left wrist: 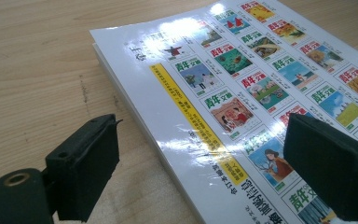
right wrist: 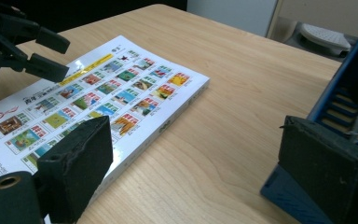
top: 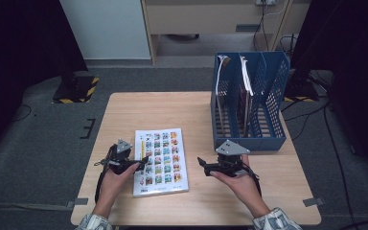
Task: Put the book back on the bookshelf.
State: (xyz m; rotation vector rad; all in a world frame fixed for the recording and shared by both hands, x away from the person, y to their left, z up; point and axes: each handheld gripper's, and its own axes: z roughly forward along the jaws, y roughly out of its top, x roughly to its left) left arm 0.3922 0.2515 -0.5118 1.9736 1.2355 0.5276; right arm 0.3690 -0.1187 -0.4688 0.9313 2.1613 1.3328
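The left gripper [top: 141,162] hangs with its jaws spread wide and nothing between them, poised over the left edge of the book [top: 161,160]. In the left gripper view its blocky black pads [left wrist: 86,163] look matte and slightly pitted, with squared corners, one over bare wood and the other over the cover. The right gripper [top: 202,164] is likewise released, its jaws wide apart and empty, just right of the book and pointing toward it; a grey three-cornered plate sits on top of each tool.

The book lies flat on the near middle of the table [top: 124,110], a thick softcover with a white page block and a glossy cover that throws back a bright glare near its far edge. The cover is white, set with a grid of small coloured pictures, each with green and red characters beside it, and a narrow yellow strip runs beside its left edge.

The table is pale wood with a fine straight grain and rounded corners.

Farther off at the right stands a blue plastic rack [top: 249,103], boxy, with slotted mesh walls and upright dividers; thin magazines [top: 245,76] stand in it, leaning slightly.
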